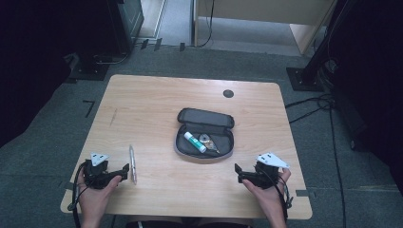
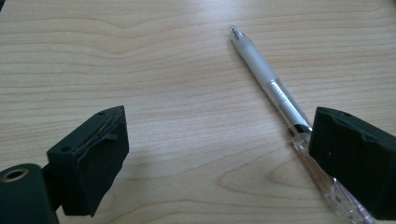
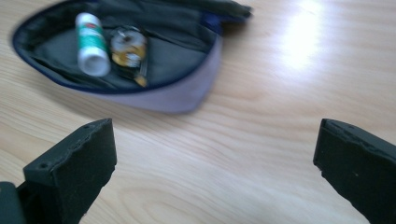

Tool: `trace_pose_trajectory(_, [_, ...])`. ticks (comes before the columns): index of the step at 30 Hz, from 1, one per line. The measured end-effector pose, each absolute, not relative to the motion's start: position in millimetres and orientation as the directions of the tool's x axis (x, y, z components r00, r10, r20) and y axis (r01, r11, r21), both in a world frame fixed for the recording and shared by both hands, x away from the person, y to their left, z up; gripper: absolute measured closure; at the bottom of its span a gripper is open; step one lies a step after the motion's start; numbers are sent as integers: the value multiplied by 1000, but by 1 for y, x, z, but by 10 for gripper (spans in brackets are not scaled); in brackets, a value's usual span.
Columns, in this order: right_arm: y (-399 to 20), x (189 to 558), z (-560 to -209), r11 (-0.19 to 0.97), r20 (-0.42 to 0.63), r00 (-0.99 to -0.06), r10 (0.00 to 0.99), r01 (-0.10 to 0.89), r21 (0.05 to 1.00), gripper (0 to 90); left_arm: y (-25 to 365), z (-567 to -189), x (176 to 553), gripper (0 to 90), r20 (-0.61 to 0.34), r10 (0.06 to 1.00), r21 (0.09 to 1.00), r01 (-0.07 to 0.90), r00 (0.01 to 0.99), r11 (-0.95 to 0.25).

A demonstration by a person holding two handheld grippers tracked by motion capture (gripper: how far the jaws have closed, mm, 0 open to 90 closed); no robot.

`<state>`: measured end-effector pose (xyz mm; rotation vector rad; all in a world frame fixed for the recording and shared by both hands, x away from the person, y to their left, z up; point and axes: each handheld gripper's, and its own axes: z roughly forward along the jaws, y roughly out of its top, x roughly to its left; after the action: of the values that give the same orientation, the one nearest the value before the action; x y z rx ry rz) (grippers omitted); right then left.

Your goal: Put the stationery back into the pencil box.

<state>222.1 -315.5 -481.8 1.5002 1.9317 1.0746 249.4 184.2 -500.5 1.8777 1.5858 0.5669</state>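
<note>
While jaws gape, left gripper (image 2: 219, 158) beside pen (image 2: 275, 95) (unheld)

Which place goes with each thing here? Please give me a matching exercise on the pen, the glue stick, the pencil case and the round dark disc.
Things:
1. pen
2. glue stick
3. pencil case
4. round dark disc

Places:
A. set in the table top near its far edge
B. lying open mid-table
C. inside the case
D. on bare wood by the left gripper

Pairs: 1-D, 2-C, 3-B, 4-A
</note>
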Motion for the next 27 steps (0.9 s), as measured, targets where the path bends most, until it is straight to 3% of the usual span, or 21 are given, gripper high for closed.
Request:
trace_pose_trajectory(6, [-342, 215, -498, 61, 103, -230, 968, 612, 788, 0, 175, -500, 254, 74, -59, 981, 676, 730, 184, -96])
trace_pose_trajectory(8, [-350, 212, -502, 58, 93, -209, 973, 617, 785, 0, 172, -501, 256, 136, -63, 983, 671, 736, 175, -88])
trace_pose_trajectory(16, [-376, 206, -514, 30, 83, -145, 986, 641, 767, 0, 163, -502, 257, 187, -47, 983, 660, 745, 175, -101])
trace_pose_trajectory(27, [-391, 204, -522, 44, 44, -115, 992, 664, 747, 19, 161, -506, 255, 461, 4, 986, 660, 740, 165, -127])
